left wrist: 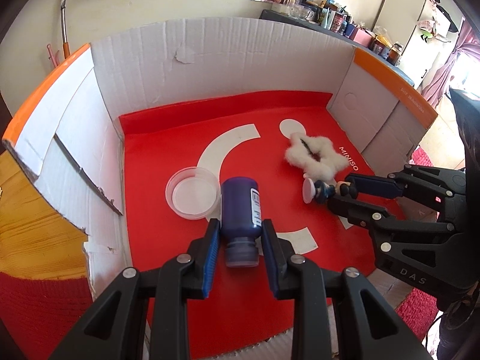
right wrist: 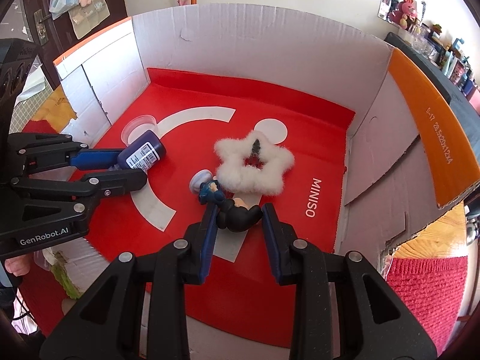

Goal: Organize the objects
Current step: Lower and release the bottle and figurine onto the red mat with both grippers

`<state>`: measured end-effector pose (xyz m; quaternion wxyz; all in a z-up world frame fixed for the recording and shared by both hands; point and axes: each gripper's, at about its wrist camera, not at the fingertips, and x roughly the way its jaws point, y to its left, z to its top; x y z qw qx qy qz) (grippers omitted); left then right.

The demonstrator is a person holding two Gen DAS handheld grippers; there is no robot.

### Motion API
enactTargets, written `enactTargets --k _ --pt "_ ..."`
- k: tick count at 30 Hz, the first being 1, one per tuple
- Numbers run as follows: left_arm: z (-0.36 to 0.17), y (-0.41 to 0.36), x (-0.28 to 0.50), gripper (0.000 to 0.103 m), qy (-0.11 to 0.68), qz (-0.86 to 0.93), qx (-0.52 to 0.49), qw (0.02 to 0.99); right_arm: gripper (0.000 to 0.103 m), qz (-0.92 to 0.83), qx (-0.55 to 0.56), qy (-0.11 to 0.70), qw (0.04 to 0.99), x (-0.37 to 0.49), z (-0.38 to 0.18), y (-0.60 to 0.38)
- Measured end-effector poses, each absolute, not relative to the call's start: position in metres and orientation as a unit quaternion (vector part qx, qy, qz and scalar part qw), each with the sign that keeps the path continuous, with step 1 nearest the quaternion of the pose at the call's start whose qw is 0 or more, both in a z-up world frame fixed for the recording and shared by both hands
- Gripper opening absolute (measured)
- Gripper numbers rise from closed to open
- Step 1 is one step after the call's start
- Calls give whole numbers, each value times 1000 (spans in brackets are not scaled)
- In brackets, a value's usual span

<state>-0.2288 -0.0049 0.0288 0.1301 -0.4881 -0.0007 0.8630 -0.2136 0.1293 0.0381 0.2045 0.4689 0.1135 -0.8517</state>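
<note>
Your left gripper is clamped on the dark blue plastic bottle, which lies on the red mat inside the white cardboard box, beside a clear round lid. Your right gripper pinches the small dark-clothed figurine, just beside the fluffy white star.

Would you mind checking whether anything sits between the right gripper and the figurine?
Nothing visible does. The right gripper has the figurine between its fingers already. The fluffy star lies just beyond, touching or nearly touching the figurine's far end.
</note>
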Motion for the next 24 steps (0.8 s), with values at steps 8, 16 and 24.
enactTargets --k 8,16,24 --pt "29 -4 -229 29 5 864 -487 127 29 -850 472 115 204 -214 36 127" --pt "28 -3 -229 29 9 864 -487 126 29 -848 475 111 205 -215 36 129" --pt "31 0 -226 40 12 866 -484 127 47 -847 477 105 210 -213 37 132"
